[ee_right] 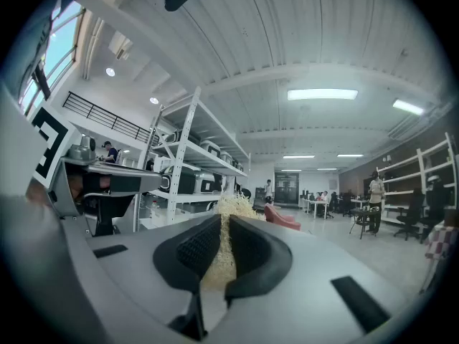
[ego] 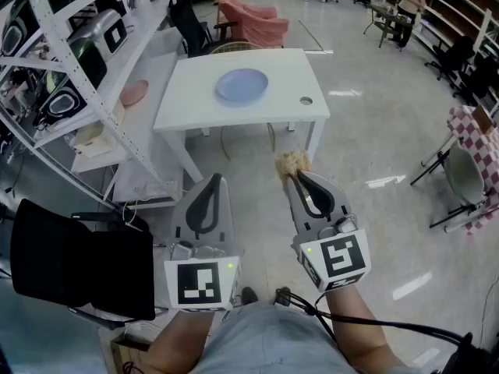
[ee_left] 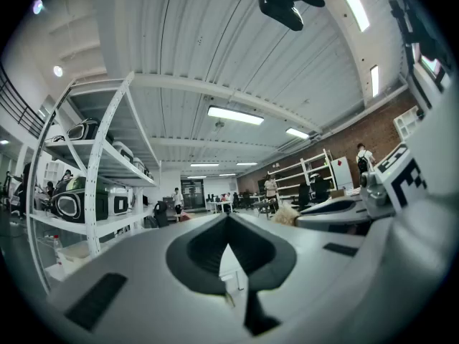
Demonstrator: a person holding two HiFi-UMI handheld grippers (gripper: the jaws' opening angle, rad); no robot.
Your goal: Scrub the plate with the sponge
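Note:
A pale blue plate (ego: 242, 84) lies on the white table (ego: 288, 111) ahead of me in the head view. My right gripper (ego: 297, 174) is shut on a straw-coloured fibrous sponge (ego: 293, 163), held in the air short of the table's near edge. In the right gripper view the sponge (ee_right: 224, 242) fills the narrow gap between the dark pads (ee_right: 254, 253) and sticks out past the tips. My left gripper (ego: 216, 179) hangs beside it at the same height, shut and holding nothing; its tips (ee_left: 228, 219) meet in the left gripper view.
White metal shelving (ego: 74, 61) with boxes runs along the left. A black chair (ego: 74, 267) stands at my near left. A pink-draped chair (ego: 253, 22) sits behind the table, and a checked folding chair (ego: 472, 162) stands to the right. A small round hole (ego: 306, 100) marks the tabletop.

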